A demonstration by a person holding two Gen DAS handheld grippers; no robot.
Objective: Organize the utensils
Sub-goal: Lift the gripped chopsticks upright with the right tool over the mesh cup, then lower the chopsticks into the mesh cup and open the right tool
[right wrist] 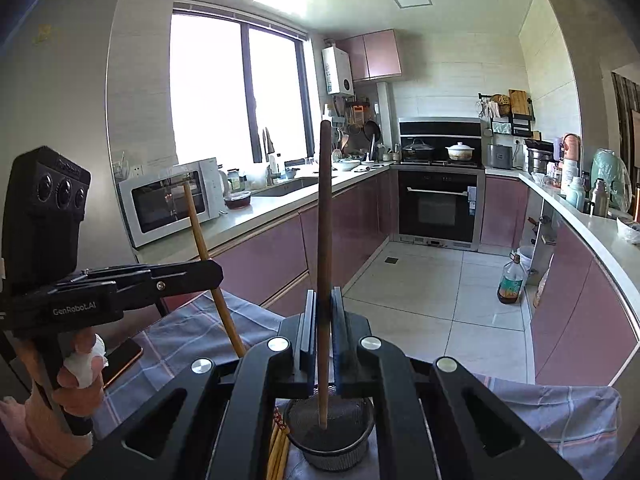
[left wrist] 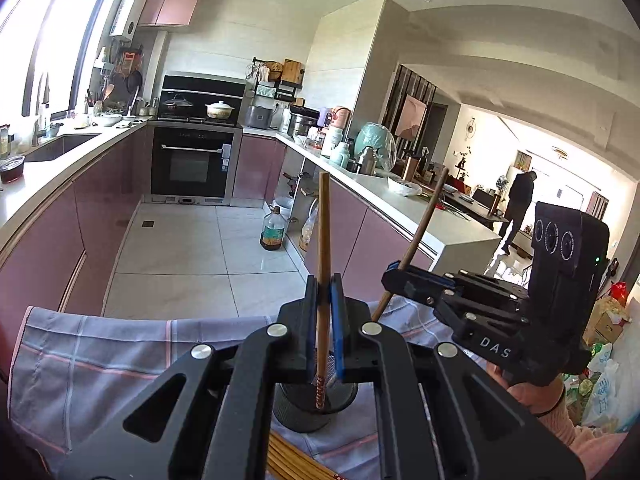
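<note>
Two tongs [left wrist: 324,312] [right wrist: 323,320], each pinching one chopstick [left wrist: 323,240] [right wrist: 324,220] — one mesh holder [right wrist: 332,436], one loose chopstick bundle [right wrist: 278,452].

both wrist cams look close down claws, sharing mesh cup [left wrist: 316,400] [right wrist: 332,432] + kitchen.

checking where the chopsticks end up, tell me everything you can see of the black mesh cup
The black mesh cup is a round, low holder with fine mesh walls that look like metal and a solid rim and base. It stands upright on a grey checked cloth. The lower ends of two chopsticks, each clamped in a gripper, reach down into its mouth. More chopsticks lie on the cloth against its left side.
</note>
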